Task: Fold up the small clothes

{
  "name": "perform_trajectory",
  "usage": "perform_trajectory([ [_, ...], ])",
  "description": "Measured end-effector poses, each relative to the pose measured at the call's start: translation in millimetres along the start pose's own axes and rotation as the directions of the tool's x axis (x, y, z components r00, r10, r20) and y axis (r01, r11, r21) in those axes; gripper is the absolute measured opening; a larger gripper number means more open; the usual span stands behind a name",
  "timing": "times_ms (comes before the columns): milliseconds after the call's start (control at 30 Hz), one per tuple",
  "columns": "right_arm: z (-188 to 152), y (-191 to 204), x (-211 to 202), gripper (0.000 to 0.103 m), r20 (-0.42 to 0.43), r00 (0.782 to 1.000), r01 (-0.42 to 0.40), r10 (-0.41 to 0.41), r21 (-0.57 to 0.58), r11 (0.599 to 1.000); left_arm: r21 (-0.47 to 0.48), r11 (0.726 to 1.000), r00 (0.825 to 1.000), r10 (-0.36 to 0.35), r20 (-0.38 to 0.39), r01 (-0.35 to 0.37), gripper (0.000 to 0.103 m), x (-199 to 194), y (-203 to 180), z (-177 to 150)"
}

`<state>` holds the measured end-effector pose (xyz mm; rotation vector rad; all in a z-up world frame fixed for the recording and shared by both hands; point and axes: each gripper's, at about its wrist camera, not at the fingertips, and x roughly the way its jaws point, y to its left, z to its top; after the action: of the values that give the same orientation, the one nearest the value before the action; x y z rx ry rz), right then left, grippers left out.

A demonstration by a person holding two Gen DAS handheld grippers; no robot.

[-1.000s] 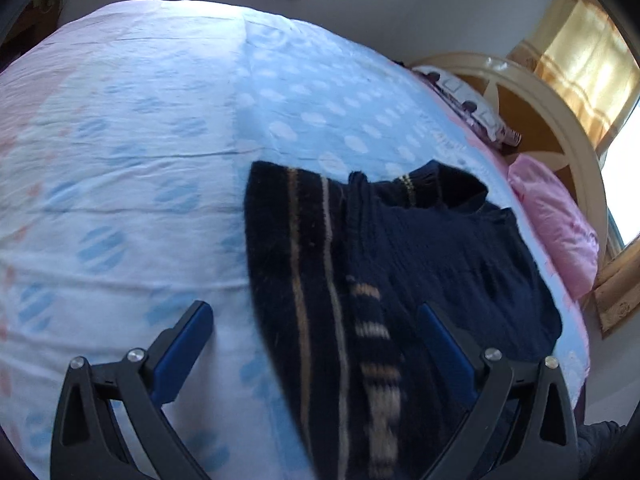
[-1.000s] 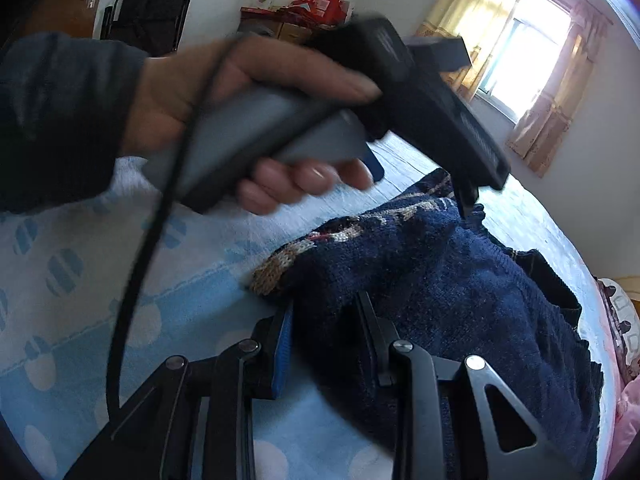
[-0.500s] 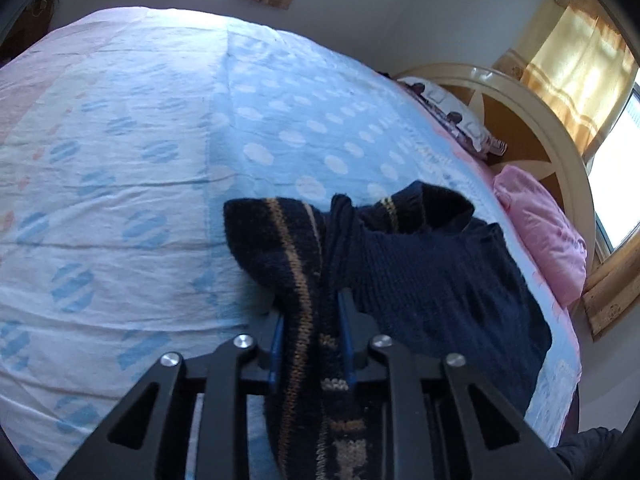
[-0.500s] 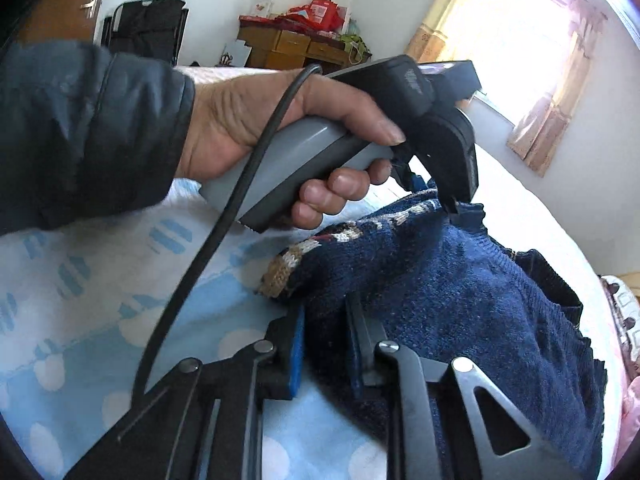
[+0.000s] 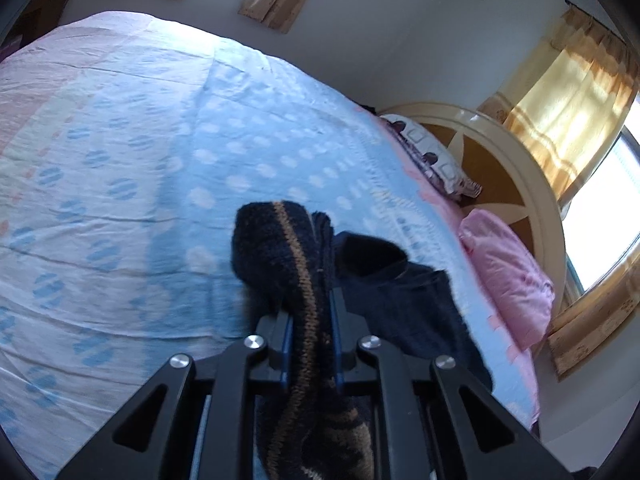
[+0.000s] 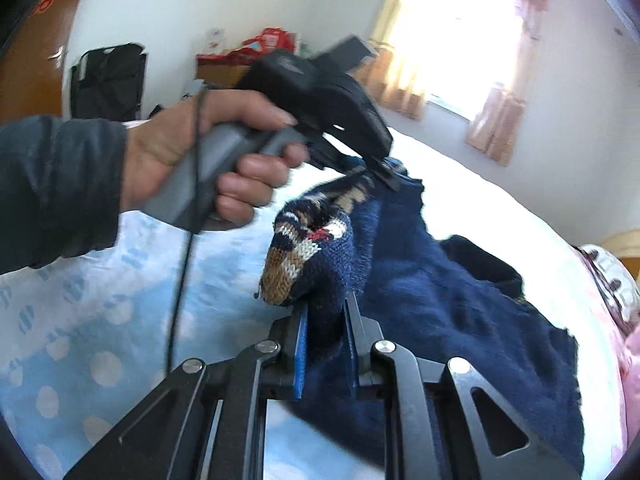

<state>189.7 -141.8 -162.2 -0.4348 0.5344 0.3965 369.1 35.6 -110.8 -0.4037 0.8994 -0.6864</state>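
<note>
A small navy knitted sweater (image 6: pixel 448 320) with tan and white patterned bands lies partly on the bed. My left gripper (image 5: pixel 310 312) is shut on its striped hem (image 5: pixel 288 256) and holds that edge lifted off the bed. My right gripper (image 6: pixel 325 320) is shut on another patterned corner (image 6: pixel 308 252), also raised. In the right wrist view the left gripper's body (image 6: pixel 320 100) and the hand holding it (image 6: pixel 208 160) are just beyond, with the sweater edge stretched between the two grippers.
The bed (image 5: pixel 140 160) has a light blue and pink dotted sheet. A pink pillow (image 5: pixel 508 276) and a patterned pillow (image 5: pixel 432 160) lie by the cream headboard (image 5: pixel 504 152) at the right. A wooden cabinet (image 6: pixel 224 68) with red items stands by the far wall.
My left gripper closed from wide open onto the sweater's striped hem. Both grippers then lifted their sweater edges up off the bed, and the fabric now hangs bunched.
</note>
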Motion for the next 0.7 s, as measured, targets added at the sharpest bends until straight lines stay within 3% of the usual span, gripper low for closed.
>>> perform_trajectory([
  [233, -15, -56, -26, 0.014, 0.035, 0.999, 0.033, -0.038, 0.135, 0.990, 0.030, 1.000, 0.999, -0.004, 0.035, 0.003, 0.015, 14, -48, 10],
  [700, -45, -123, -71, 0.014, 0.073, 0.995, 0.047, -0.070, 0.281, 0.959, 0.083, 0.996, 0.999, -0.044, 0.003, 0.043, 0.015, 67, -131, 16],
])
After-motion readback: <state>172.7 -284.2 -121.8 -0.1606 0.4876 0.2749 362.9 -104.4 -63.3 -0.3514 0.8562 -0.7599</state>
